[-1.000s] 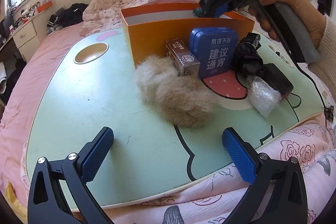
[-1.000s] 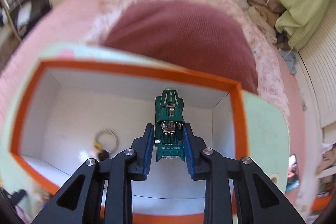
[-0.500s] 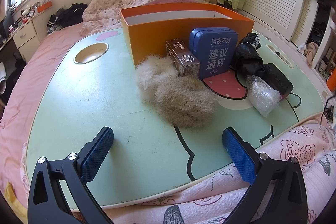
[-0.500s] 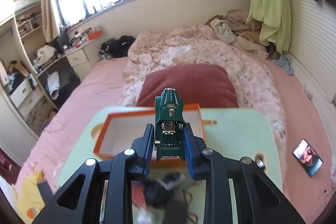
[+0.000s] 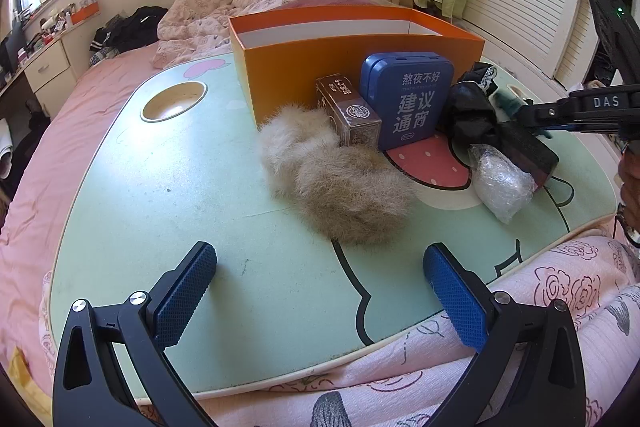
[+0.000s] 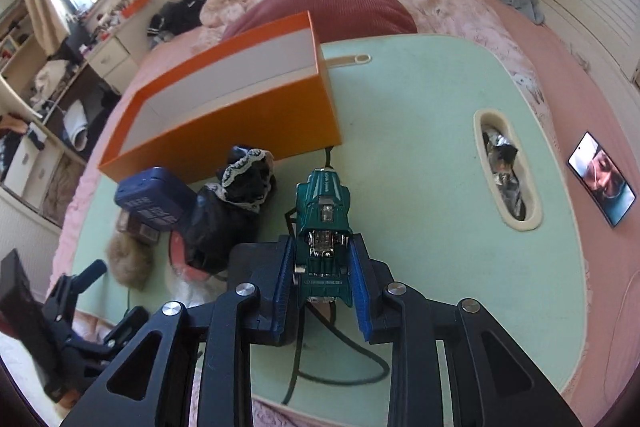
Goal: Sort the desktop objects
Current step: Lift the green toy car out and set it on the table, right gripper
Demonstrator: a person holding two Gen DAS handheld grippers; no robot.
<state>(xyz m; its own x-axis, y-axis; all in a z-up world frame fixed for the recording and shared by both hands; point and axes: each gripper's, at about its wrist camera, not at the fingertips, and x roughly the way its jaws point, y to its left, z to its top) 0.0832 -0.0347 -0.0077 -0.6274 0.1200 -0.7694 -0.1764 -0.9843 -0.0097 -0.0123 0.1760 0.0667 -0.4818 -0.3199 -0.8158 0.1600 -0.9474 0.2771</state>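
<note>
Toy car [image 6: 323, 223], green with a chromed engine block, sits at the centre of the right wrist view, pinched by its rear flanks between the blue pads of the right gripper [image 6: 322, 269], nose pointing away from the camera and hanging over the mint-green lap table [image 6: 420, 155]. It looks like die-cast metal: small, rigid, dense for its size, with glossy paint that could slip against the ribbed pads. The flat sides behind the wheels seem the safest place to hold it; the wheels would likely roll under pressure. It should not crush, but a drop could chip it or send it rolling.

In the upper left of that view stands the orange box [image 6: 224, 115], open-topped and white inside, probably where the car belongs. Below it, left of the car, lie a blue tin [image 6: 152, 203], a black lace-trimmed cloth [image 6: 236, 199] and a fur tuft [image 6: 128, 259].

In the left wrist view, the left gripper [image 5: 320, 291] fills the bottom of the frame with its jaws spread wide, holding nothing, above bare tabletop.
</note>
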